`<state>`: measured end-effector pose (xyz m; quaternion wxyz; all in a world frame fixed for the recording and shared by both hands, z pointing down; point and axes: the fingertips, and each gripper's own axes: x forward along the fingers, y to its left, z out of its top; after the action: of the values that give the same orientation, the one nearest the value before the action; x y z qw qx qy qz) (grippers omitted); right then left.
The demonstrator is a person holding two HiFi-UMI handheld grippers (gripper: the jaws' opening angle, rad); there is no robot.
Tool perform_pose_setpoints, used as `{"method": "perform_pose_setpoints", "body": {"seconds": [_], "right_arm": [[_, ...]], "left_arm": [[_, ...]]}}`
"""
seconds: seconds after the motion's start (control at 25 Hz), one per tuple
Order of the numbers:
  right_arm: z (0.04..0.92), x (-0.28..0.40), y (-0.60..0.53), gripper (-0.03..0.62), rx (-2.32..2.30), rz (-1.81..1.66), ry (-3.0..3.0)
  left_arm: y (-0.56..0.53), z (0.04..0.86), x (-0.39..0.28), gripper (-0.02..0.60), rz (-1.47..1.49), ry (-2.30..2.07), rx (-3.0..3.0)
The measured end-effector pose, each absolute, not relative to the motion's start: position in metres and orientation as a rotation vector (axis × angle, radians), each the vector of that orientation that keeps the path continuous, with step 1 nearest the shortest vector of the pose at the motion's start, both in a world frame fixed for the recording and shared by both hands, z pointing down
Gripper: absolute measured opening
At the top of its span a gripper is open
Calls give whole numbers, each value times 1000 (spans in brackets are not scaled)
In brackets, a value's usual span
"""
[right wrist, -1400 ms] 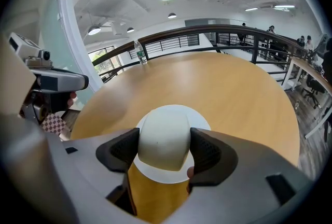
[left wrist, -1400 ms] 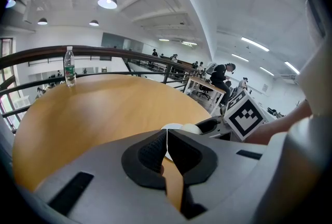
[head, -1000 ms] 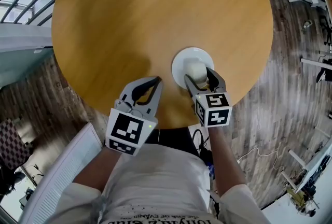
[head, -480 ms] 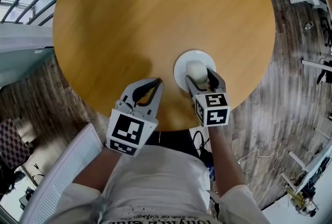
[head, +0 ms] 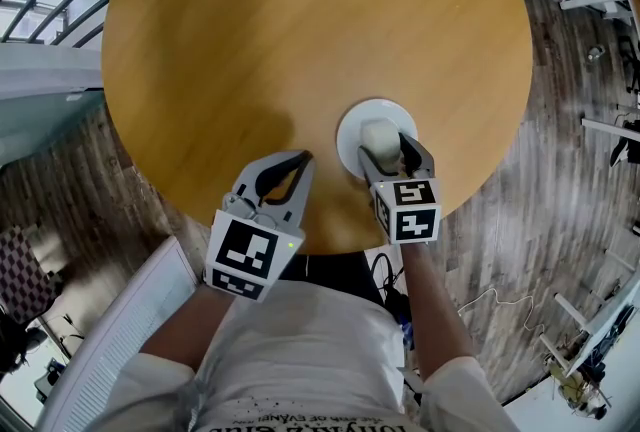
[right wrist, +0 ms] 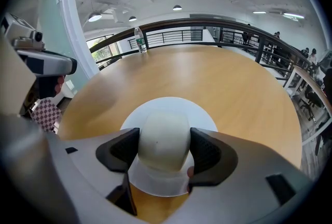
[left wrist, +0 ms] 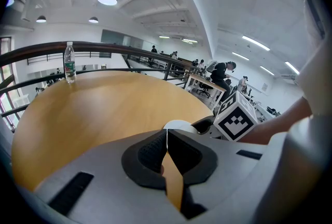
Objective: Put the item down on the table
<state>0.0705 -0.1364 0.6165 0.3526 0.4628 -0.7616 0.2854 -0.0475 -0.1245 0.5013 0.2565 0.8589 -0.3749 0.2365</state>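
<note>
The right gripper (right wrist: 165, 151) is clamping a cream dome-shaped item (right wrist: 165, 135) by its sides, over a white plate (right wrist: 205, 114) on the bench (right wrist: 223, 78). Judging by this, only the release is left. The right gripper view alone is showing that grip, though not whether the item is touching the plate. The left gripper (left wrist: 167, 151), jaws together on nothing, is hovering nearby.
</note>
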Motion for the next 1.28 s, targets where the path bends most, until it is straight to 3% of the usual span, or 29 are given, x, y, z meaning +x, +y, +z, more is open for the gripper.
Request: {"method": "perform_pose_setpoints", "body": {"seconds": [1.28], "right_arm": [[621, 70, -136, 310, 1178, 688, -1886]], "left_arm": [[-124, 507, -52, 25, 648, -1024, 2304]]}}
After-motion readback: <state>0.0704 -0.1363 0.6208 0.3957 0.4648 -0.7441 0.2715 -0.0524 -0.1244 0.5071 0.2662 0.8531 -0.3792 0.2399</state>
